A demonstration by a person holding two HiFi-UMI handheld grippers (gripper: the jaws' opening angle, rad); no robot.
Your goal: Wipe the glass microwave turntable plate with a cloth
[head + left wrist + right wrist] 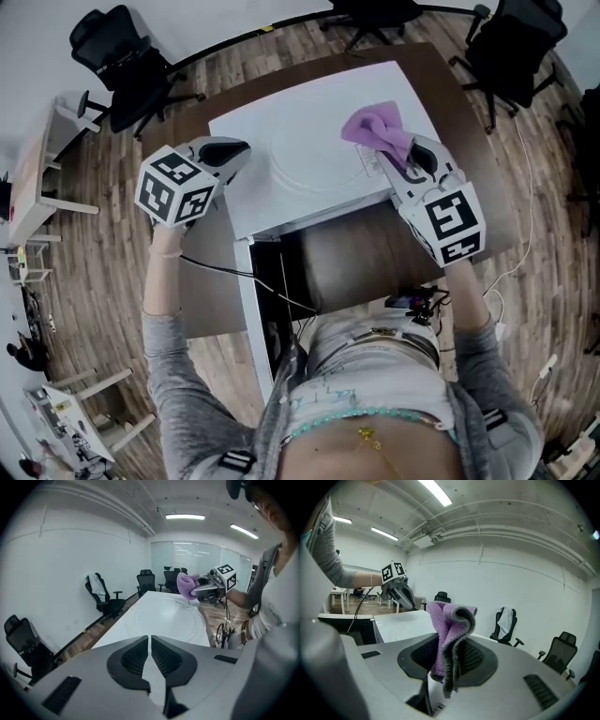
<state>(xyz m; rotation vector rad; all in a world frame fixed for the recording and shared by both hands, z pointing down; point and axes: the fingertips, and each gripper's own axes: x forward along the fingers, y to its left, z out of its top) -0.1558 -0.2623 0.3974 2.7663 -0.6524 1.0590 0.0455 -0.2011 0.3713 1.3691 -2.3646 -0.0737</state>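
The clear glass turntable plate (314,150) lies flat on a white tabletop (246,202); only its round rim shows. My right gripper (397,156) is at the plate's right edge, shut on a folded purple cloth (375,127) that sticks out over the rim. In the right gripper view the cloth (450,634) stands pinched between the jaws of the right gripper (449,654). My left gripper (240,148) hangs at the plate's left edge, shut and holding nothing. In the left gripper view, the left gripper (150,641) has its jaws together, with the plate (164,618) ahead of it.
The white top rests on a brown table (450,112). Black office chairs (117,61) stand at the back left, and more chairs (511,47) at the back right. White desks (37,178) are at the left. A cable (234,272) runs below the table's front edge.
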